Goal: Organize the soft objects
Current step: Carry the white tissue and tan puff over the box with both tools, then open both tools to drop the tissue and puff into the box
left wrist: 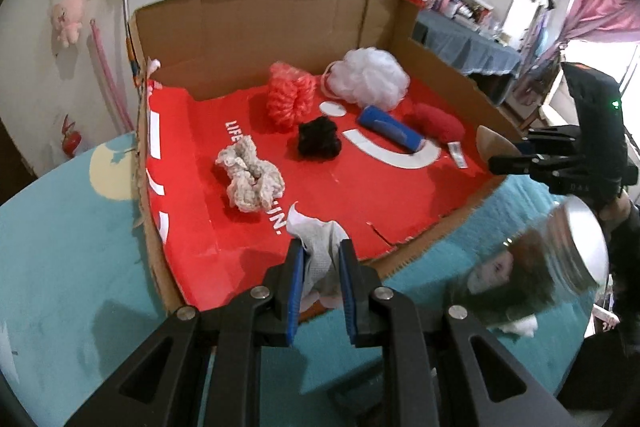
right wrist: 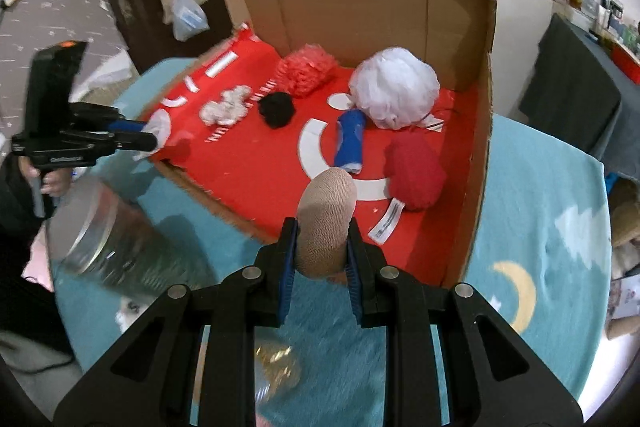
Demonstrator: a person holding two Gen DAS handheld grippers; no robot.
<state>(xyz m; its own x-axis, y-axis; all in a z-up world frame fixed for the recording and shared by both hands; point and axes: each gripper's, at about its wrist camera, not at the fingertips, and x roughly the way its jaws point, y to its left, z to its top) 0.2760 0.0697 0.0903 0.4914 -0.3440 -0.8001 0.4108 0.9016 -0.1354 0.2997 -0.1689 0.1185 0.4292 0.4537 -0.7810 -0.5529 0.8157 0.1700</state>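
Box point(left wrist: 256, 23) on the counter point(left wrist: 68, 259) is already holding six soft items; left tongs point(left wrist: 320, 259) are gripping a white cloth point(left wrist: 320, 247) and right tongs point(right wrist: 322, 247) a tan pad point(right wrist: 326, 223), both hovering at its near edge, undelivered.

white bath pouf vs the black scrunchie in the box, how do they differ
The white bath pouf is far bulkier than the black scrunchie. The pouf is white, airy mesh, while the scrunchie is a dark, dense bunch. The pouf sits nearer the box's back wall beside the blue roll; the scrunchie lies nearer the middle, in front of the coral pouf. Both rest loose on the red floor of the cardboard box, and neither gripper holds them.
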